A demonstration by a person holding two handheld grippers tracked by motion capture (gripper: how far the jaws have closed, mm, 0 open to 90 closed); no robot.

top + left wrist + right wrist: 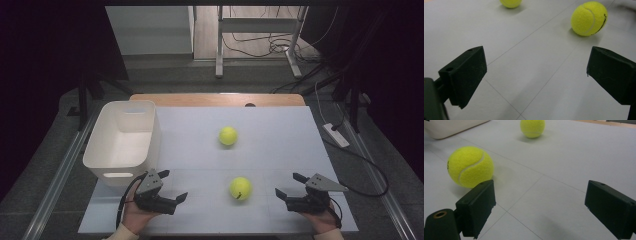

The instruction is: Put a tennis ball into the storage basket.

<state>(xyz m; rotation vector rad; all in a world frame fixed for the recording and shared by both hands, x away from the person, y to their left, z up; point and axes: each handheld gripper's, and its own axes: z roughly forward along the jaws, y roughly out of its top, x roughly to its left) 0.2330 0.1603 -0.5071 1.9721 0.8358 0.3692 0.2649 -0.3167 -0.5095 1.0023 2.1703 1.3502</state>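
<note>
Two yellow tennis balls lie on the white table. The near ball (240, 188) (589, 18) (470, 166) sits between my two grippers at the front. The far ball (228, 135) (510, 3) (532, 128) rests toward the table's middle. My left gripper (173, 186) (536, 75) stands open at the front left, its jaws wide apart with nothing between them. Open too is my right gripper (291, 184) (541, 207) at the front right, and the near ball lies just beyond its left jaw.
A white plastic bin (122, 141) (446, 127) stands at the table's left side, just behind my left gripper. A wooden strip (220, 99) runs along the far edge of the table (280, 145). Cables and a power strip (336, 135) lie on the floor to the right.
</note>
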